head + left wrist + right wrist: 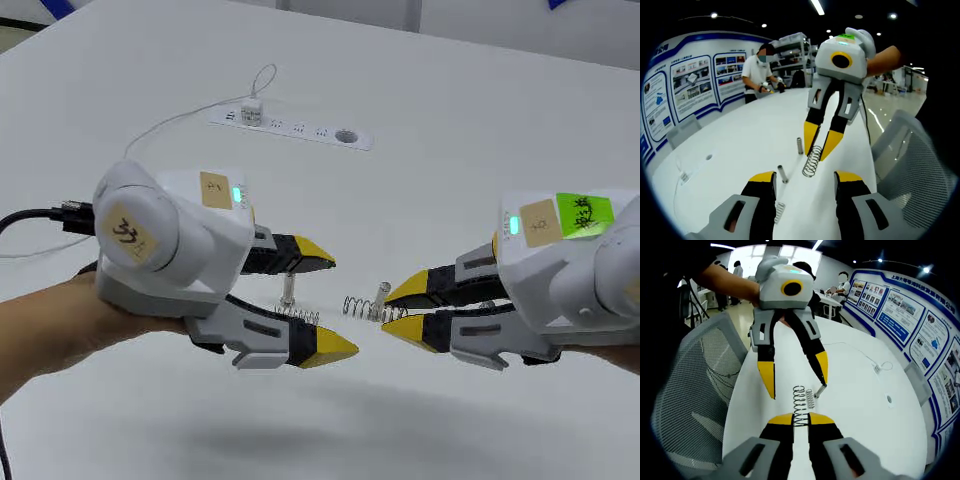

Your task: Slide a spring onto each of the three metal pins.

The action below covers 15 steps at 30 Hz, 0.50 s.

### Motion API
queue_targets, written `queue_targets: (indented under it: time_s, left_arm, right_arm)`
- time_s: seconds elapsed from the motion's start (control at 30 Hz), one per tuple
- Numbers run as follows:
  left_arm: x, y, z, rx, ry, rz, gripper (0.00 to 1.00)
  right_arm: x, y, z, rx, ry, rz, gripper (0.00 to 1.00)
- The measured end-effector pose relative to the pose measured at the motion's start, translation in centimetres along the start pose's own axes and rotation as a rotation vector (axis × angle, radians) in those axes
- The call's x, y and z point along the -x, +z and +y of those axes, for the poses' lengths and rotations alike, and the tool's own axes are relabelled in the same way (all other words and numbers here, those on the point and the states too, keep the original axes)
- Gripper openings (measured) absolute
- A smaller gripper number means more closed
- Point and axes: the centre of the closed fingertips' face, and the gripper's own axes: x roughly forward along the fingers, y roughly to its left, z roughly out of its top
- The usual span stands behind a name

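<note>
My right gripper [393, 314] [801, 419] is shut on one end of a steel spring [356, 306] [799, 405], which sticks out level towards the left gripper. An upright metal pin [381, 297] [800, 145] stands just behind that spring. A second pin [288, 290] [782, 174] stands between the jaws of my left gripper [335, 305] [805, 177], which is open and holds nothing. A loose spring [298, 316] [779, 212] [810, 398] lies on the white table [420, 200] by that pin. The two grippers face each other, tips a short gap apart.
A white power strip [290, 128] with a plugged-in charger [250, 110] and a thin cable lies at the back of the table. A black cable runs from the left gripper. A grey mesh chair [920, 165] [695, 380] stands off the table's edge. A person [757, 75] stands far behind.
</note>
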Motion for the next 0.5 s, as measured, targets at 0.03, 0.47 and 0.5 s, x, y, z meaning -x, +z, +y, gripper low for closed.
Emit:
queue_targets:
  time_s: [0.03, 0.47, 0.5]
  left_arm:
    - [0.0, 0.1, -0.1, 0.002, -0.004, -0.006, 0.47]
    - [0.1, 1.1, -0.8, -0.020, -0.038, -0.029, 0.25]
    - [0.1, 1.2, -0.8, -0.021, -0.039, -0.030, 0.25]
  right_arm:
    - [0.0, 0.0, 0.0, 0.003, 0.001, 0.001, 0.10]
    - [-0.2, 1.4, 0.7, 0.064, 0.009, 0.008, 0.10]
    - [-0.2, 1.4, 0.8, 0.067, 0.009, 0.008, 0.10]
